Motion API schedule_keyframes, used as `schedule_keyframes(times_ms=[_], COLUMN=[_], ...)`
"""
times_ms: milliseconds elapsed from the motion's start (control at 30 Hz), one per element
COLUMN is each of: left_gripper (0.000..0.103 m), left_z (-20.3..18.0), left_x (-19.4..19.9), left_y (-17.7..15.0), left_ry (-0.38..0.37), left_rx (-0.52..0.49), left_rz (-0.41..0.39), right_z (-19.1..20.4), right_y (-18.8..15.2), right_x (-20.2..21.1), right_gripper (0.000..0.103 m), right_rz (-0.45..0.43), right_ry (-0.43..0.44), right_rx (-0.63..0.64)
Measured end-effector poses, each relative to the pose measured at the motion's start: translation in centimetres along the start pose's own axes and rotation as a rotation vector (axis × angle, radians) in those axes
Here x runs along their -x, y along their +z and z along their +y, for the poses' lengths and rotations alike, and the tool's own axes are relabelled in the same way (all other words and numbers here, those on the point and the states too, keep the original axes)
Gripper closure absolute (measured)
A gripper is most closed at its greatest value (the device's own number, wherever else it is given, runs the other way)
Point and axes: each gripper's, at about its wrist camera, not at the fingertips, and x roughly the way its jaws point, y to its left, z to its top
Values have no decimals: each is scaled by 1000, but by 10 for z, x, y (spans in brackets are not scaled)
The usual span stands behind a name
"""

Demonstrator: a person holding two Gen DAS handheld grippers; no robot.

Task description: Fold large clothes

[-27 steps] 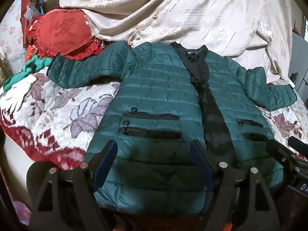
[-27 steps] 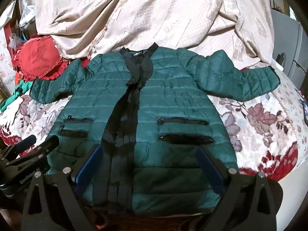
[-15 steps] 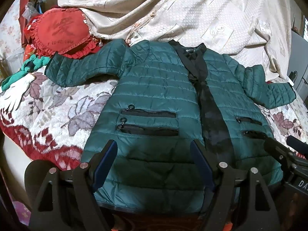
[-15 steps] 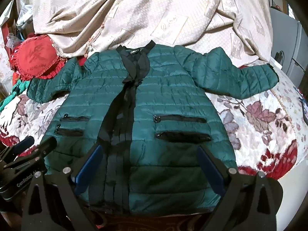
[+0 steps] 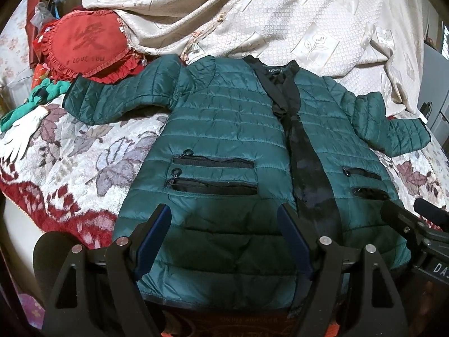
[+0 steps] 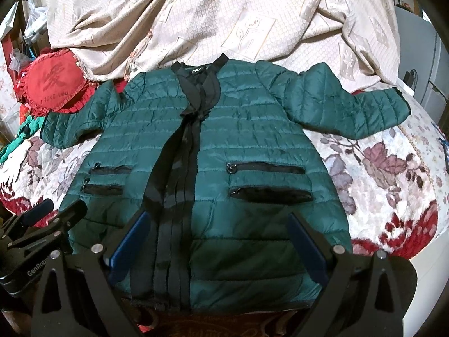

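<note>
Bed (image 5: 70,151) carries jacket (image 5: 224,129) flat ahead of both gaping tools (image 5: 223,238) (image 6: 219,244), collar pointing away.

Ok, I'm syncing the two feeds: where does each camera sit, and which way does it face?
Left wrist: on the left hand-held gripper, facing forward over the green jacket; its open fingers show, the right one at the right edge.
Right wrist: on the right hand-held gripper, same direction; the left one shows at left.
Shared: jacket, red pillow.
</note>
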Motion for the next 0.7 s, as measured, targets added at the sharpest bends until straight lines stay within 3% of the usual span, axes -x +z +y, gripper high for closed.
schedule_keyframes(times_ms=[700], left_gripper=[41], left_z=[-2], left_x=[-1], left_y=[-4], left_ry=[-1], left_rx=[2], left_rz=[3], right_z=[2], right_y=[-1], right_x=[-5], right_gripper=[4], right_rz=[29], right_ry=[-62], right_rx=[53])
